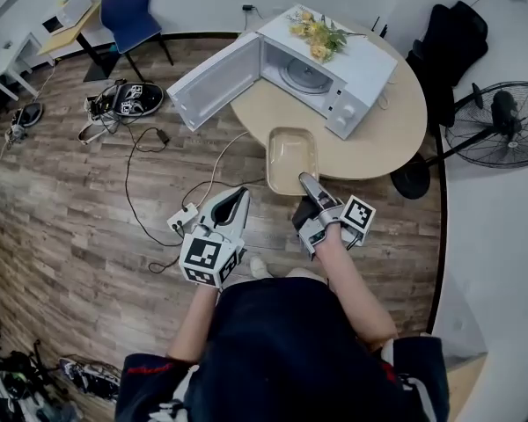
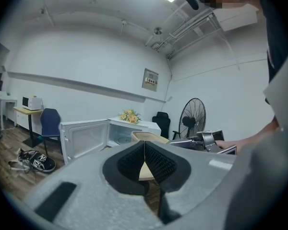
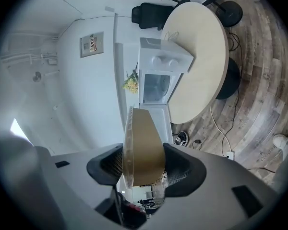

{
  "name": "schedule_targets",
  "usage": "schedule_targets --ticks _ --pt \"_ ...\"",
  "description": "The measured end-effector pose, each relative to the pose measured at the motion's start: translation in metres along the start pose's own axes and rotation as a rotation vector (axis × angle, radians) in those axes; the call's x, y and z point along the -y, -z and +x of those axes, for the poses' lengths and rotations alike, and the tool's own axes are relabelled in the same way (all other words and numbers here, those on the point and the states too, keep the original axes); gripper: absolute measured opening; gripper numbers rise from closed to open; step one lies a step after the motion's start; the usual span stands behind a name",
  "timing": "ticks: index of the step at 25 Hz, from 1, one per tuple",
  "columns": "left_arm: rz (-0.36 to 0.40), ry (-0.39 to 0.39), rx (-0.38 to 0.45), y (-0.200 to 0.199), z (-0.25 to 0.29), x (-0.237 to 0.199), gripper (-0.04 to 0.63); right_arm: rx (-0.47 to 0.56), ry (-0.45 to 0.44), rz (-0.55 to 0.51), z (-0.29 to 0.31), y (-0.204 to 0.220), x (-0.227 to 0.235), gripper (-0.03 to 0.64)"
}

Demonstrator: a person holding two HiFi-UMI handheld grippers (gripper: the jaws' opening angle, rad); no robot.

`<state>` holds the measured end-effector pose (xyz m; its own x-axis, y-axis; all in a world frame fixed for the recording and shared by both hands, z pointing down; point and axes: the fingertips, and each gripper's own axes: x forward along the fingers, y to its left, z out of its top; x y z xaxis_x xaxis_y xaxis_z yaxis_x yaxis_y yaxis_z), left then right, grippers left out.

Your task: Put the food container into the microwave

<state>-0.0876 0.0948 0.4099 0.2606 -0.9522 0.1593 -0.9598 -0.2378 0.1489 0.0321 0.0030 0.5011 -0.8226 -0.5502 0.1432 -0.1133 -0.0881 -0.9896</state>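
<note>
— Head view, food container: where?
— Over the near rim of the round counter, straight in front of the microwave but short of it. Tan, shallow, rectangular. Microwave door swung wide to the left, cavity open toward the container.
— Held how?
— Clamped at its near end by the right gripper. Clear in right gripper view: gripper rolled on its side, one pad against the container's top side, the other against its underside. Jaws spread wide, the gap filled by the container's whole depth. Most of the container sticking out past the jaw tips, toward the microwave.
— Resting on the counter or lifted?
— Cannot tell from above.
— Left gripper?
— Empty. Ribbed pads pressed together, nothing between them. Just beside the right gripper, over the wooden floor, apart from the container and aimed toward the counter.
— Anything else around?
— Yellow flowers on top of the microwave, standing fan at right, blue chair by the far wall, power strip with cables on the floor.
</note>
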Motion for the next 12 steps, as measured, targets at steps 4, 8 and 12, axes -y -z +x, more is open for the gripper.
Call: schedule_targets --ticks 4,8,12 --pt "-0.015 0.007 -0.004 -0.002 0.01 -0.021 0.017 0.008 0.006 -0.012 0.022 -0.007 -0.007 0.232" --pt "-0.019 0.028 -0.013 -0.003 0.031 -0.032 0.018 0.021 0.021 -0.006 0.037 -0.02 -0.003 0.232" --pt "-0.017 0.047 -0.021 -0.003 0.058 -0.041 0.018 0.031 0.036 0.014 0.055 -0.038 0.005 0.232"
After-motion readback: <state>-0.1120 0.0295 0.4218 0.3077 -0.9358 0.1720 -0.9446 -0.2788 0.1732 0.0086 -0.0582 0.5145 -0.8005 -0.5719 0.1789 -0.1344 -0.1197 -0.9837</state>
